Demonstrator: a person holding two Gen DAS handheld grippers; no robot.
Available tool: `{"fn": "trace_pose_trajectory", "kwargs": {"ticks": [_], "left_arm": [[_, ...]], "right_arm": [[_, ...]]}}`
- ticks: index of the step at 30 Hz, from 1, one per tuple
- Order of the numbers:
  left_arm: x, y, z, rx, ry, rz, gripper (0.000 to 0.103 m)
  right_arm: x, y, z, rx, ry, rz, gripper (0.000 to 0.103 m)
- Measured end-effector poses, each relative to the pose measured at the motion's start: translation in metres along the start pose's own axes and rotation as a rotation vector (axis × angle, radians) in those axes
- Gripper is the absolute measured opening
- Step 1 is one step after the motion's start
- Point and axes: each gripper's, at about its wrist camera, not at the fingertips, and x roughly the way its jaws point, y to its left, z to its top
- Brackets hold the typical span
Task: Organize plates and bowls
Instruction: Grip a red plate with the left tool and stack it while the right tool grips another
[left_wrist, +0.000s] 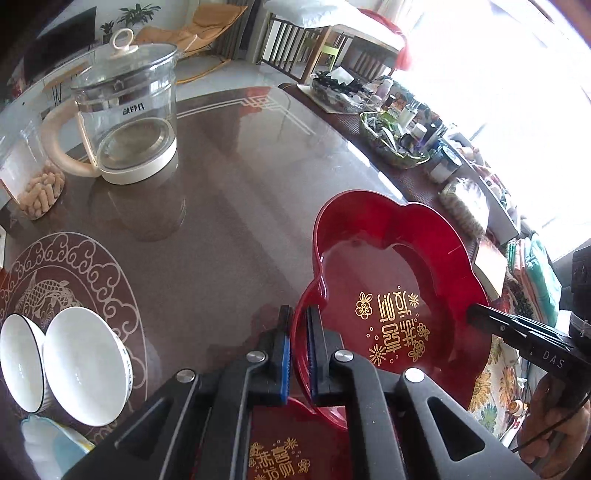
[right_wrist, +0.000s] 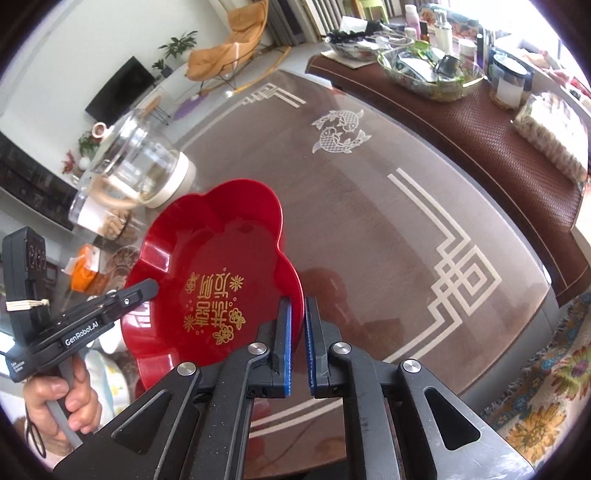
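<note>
A red flower-shaped plate (left_wrist: 391, 280) with gold characters is held off the table between both grippers. My left gripper (left_wrist: 299, 314) is shut on its left rim, and my right gripper (right_wrist: 298, 301) is shut on the right rim of the same plate (right_wrist: 207, 266). Each gripper shows in the other's view: the right gripper (left_wrist: 476, 314) at the plate's far rim, the left gripper (right_wrist: 151, 286) likewise. A second red plate (left_wrist: 288, 454) with the same gold print lies below, mostly hidden by my left gripper. Two white bowls (left_wrist: 85, 365) (left_wrist: 22, 362) sit at the left on the table.
A glass kettle (left_wrist: 125, 122) with a cream base stands at the back left beside a jar of snacks (left_wrist: 37, 192). A sideboard (right_wrist: 480, 140) behind the glass-topped table (left_wrist: 229, 206) is crowded with glass dishes (left_wrist: 395, 144) and bottles. A hand (right_wrist: 62, 398) grips the left tool.
</note>
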Motion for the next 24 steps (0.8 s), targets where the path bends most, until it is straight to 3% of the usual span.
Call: {"fn": "trace_pose_trajectory", "kwargs": {"ticks": [3,7,14,24], "left_arm": [[-0.039,0.007,-0.023,0.021,-0.031,-0.01,0.007],[-0.056,0.018,-0.058,0.051,-0.044,0.018,0.008],[-0.029,0.045,-0.111,0.052,-0.021,0.075,0.009],[-0.003,0.056,-0.137,0.114,-0.006,0.153,0.014]], "right_arm": [[-0.034,0.029,-0.031,-0.02,-0.043,0.017,0.01],[-0.047,0.061,-0.074,-0.022,-0.079,0.017,0.011],[-0.016,0.08,-0.131,-0.01,-0.082,-0.038,0.011],[0.028,0.082,-0.174,0.013,-0.044,-0.104,0.011]]}}
